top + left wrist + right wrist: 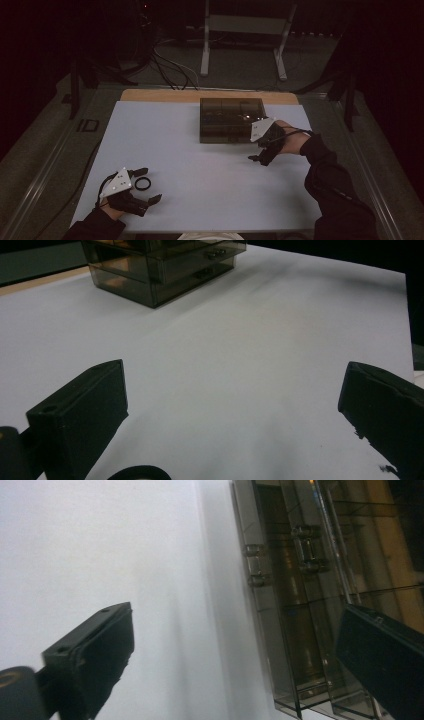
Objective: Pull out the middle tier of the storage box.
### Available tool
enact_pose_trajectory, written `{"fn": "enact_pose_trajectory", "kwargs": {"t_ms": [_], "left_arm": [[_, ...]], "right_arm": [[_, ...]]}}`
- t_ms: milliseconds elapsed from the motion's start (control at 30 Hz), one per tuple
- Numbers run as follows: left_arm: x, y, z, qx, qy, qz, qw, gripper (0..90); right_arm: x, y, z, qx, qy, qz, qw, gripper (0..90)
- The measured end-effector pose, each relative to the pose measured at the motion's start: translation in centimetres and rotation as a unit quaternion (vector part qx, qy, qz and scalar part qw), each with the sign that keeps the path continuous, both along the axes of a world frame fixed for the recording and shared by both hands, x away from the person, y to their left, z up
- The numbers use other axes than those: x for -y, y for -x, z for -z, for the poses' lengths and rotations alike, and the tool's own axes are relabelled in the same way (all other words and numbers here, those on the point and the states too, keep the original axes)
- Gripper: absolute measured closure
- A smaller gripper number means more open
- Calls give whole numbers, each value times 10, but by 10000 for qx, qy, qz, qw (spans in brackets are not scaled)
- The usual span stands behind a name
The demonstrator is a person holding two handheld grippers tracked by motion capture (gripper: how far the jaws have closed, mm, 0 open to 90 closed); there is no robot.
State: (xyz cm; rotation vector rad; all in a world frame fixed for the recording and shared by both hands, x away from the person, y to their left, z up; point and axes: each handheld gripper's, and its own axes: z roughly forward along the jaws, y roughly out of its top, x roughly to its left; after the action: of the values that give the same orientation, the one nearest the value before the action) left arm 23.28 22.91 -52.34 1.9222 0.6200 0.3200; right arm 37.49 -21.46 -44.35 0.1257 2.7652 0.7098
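Observation:
A smoky transparent drawer box [231,120] stands at the far middle of the white table [200,165]. My right gripper [257,149] hovers at the box's front right corner, tilted on its side and open. In the right gripper view the drawer fronts and their small handles [305,550] lie just beyond the open right gripper [235,650]. My left gripper [148,186] rests open near the front left corner. A small black ring [142,183] lies flat between its jaws. The left gripper view shows my left gripper [235,410] spread wide, the ring [137,472] at the bottom edge and the box [165,265] far off.
A wooden strip [210,95] runs along the table's far edge. Beyond it, cables [170,67] trail over the floor beside a white metal stand [245,30]. A dark post [75,85] stands left of the table. A white rounded object [210,236] shows at the near edge.

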Motion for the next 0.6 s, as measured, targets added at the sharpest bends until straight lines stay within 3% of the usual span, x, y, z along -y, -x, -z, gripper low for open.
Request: {"fn": "enact_pose_trajectory", "kwargs": {"t_ms": [233, 467, 600], "left_arm": [[-1, 0, 0, 35, 76, 12, 10000, 10], [0, 0, 0, 37, 66, 29, 10000, 10], [0, 0, 0, 33, 66, 18, 10000, 10]], "right_arm": [[-1, -15, 1, -469, 10, -198, 9987, 143], [-3, -27, 5, -517, 38, -217, 9984, 277], [-3, -30, 8, -254, 110, -354, 9990, 420]]}}
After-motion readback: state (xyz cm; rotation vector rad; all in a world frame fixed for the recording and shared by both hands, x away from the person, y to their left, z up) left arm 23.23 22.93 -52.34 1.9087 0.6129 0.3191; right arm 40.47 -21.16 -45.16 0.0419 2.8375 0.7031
